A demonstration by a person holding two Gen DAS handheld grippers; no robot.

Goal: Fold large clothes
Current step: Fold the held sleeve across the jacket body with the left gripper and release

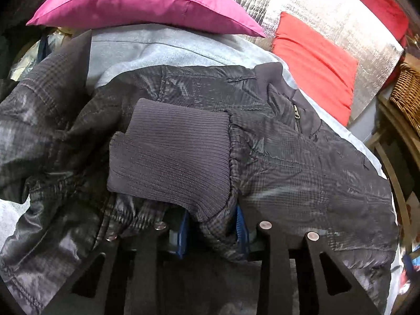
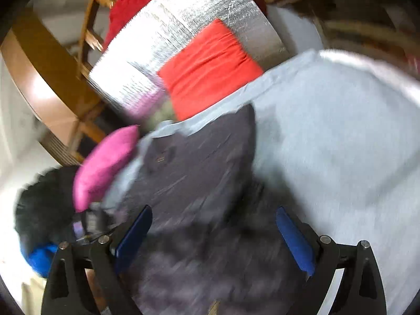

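A dark checked padded jacket (image 1: 288,157) lies crumpled on a pale blue-grey sheet (image 1: 157,50). Its ribbed knit sleeve cuff (image 1: 170,152) is folded over the body, close in front of the camera. My left gripper (image 1: 212,233) points down at it, and the sleeve fabric just behind the cuff is pinched between the blue pads (image 1: 183,233). In the blurred right wrist view, my right gripper (image 2: 214,239) hovers over the same jacket (image 2: 197,170). Its blue pads (image 2: 294,241) stand wide apart with nothing between them.
A pink pillow (image 1: 136,2) rests at the far edge of the sheet. Beyond it a red cushion (image 1: 315,65) lies on a silver foil mat (image 1: 302,8). A wicker basket (image 1: 409,92) sits at the right. Wooden furniture (image 2: 39,65) stands at the left of the right wrist view.
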